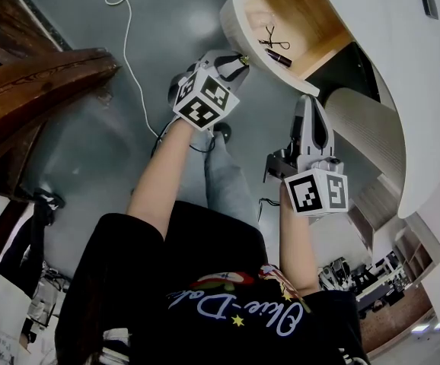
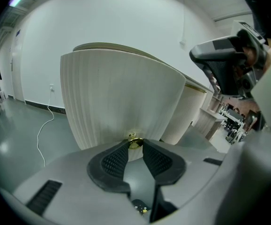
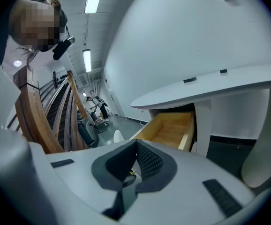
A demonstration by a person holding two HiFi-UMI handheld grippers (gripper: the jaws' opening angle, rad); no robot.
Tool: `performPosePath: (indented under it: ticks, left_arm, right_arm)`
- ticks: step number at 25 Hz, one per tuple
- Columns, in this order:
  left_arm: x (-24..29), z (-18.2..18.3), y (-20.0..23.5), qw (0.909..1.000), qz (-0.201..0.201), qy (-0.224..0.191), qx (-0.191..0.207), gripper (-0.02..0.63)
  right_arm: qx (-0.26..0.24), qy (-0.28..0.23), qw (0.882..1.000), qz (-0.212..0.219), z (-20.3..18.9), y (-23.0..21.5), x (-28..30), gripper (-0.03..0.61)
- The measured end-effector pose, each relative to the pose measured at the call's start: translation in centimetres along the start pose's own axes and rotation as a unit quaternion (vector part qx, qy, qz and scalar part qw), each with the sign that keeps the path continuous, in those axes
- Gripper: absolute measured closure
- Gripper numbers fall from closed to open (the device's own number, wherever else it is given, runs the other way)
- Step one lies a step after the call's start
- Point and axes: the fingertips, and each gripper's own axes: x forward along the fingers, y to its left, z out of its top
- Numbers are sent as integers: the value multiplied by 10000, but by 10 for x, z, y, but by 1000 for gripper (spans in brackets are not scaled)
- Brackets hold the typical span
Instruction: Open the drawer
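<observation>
The drawer (image 1: 244, 33) stands pulled out from the white curved desk (image 1: 403, 67), its wooden inside (image 1: 304, 10) showing. Its front is a ribbed white curved panel (image 2: 121, 97) with a small gold knob (image 2: 135, 141). My left gripper (image 1: 239, 61) is at that front, and its two dark pads close on the knob at their tips (image 2: 135, 144). My right gripper (image 1: 311, 103) hangs apart, lower and right of the drawer, pointing towards the desk. Its jaws (image 3: 136, 143) meet at the tips with nothing between them. From that side the open drawer (image 3: 170, 125) shows beyond them.
A black scissor-like tool (image 1: 272, 38) and a dark tube (image 1: 278, 58) lie in the drawer. A ribbed white pedestal (image 1: 366, 128) stands under the desk near my right gripper. A white cable (image 1: 129, 52) trails over the grey floor, and a curved wooden rail (image 1: 37, 74) runs at the left.
</observation>
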Motion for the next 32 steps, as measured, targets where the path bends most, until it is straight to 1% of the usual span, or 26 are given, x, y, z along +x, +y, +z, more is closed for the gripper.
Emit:
performPosePath:
  ticks: [14,27,32]
  left_arm:
    - [-1,1,0,10000,-18,26,33,517]
    - [1,0,0,9999,41,8,-111,514]
    - [0,-1,1,9992,92,57,-397,508]
  right_arm:
    - [-73,-8,9999,85,10,-6,-2,580]
    - [-46,-46,10000,66,7,-10,-10,580]
    - [-40,-100,9999,86,9,-10,-12,580]
